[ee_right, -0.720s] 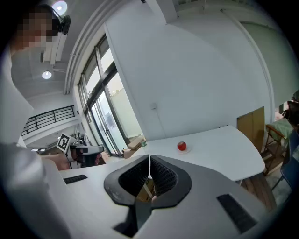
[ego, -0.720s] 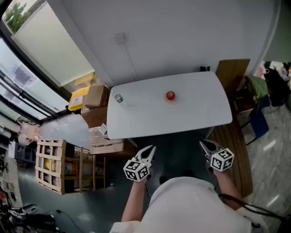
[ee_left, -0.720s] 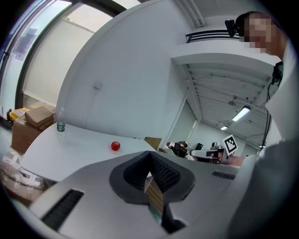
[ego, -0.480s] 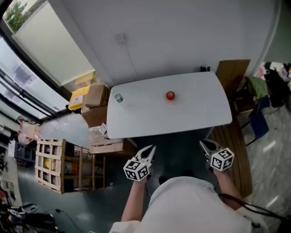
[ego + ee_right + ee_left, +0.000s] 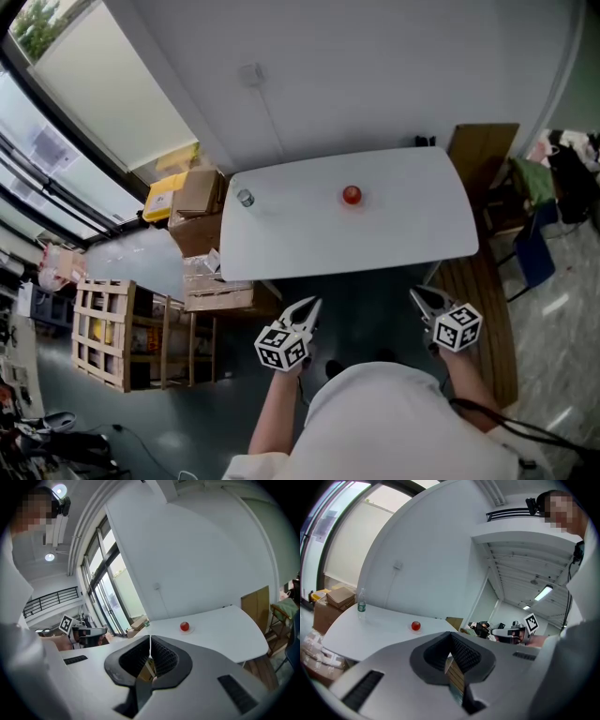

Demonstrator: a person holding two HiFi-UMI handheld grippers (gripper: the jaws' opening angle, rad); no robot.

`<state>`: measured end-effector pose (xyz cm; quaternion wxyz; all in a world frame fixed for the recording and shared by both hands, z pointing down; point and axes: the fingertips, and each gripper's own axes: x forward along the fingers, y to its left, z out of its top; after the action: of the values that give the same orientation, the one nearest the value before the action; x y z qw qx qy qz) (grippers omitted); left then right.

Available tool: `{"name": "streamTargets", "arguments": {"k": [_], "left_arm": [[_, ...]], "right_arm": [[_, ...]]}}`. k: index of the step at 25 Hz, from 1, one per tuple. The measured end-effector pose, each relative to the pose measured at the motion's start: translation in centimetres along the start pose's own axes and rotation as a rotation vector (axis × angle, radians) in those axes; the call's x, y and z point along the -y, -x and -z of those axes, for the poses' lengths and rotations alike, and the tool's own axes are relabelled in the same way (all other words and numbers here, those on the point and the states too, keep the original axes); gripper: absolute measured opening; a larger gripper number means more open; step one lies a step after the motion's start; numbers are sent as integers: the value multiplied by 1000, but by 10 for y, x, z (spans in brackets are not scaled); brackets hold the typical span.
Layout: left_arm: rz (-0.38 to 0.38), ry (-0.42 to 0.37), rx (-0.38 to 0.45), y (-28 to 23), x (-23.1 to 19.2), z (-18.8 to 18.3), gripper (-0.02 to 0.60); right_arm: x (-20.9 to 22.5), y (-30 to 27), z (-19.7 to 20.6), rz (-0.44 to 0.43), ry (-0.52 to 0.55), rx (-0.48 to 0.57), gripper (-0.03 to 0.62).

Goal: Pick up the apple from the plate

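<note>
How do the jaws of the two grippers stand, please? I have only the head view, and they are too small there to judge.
Observer: The left gripper view shows the left gripper with its jaws shut together and nothing between them.
Operator: Thank you. And the right one?
Observer: The right gripper looks the same in its own view: jaws together, empty.
Operator: Is the apple really on a plate? I see only white under it.
Observer: Yes. The right gripper view shows the apple sitting on a small white plate.
</note>
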<state>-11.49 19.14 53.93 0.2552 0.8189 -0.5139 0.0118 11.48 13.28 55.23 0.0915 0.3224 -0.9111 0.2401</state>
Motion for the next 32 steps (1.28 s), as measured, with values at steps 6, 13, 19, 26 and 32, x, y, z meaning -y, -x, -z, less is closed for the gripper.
{"name": "streamTargets", "arguments": {"k": [6,13,19,26,32], "left_arm": [[-28,2,-2,-4,9,5,2],[-59,23,12,-13,29,14,2],[-74,33,36,-28,50,22,2],[-112,38,43,-38,65,29,2],[-131,42,40,-43,68,31,2]], "right_arm": [[14,7,2,-17,-32,-5,37],[39,25,1,-33,-46,-21,37],[58,38,7,-74,-44,-47,37],[77,48,9,-107,-40,-68,37],[89,50,13,-114,-50,-79,37]]}}
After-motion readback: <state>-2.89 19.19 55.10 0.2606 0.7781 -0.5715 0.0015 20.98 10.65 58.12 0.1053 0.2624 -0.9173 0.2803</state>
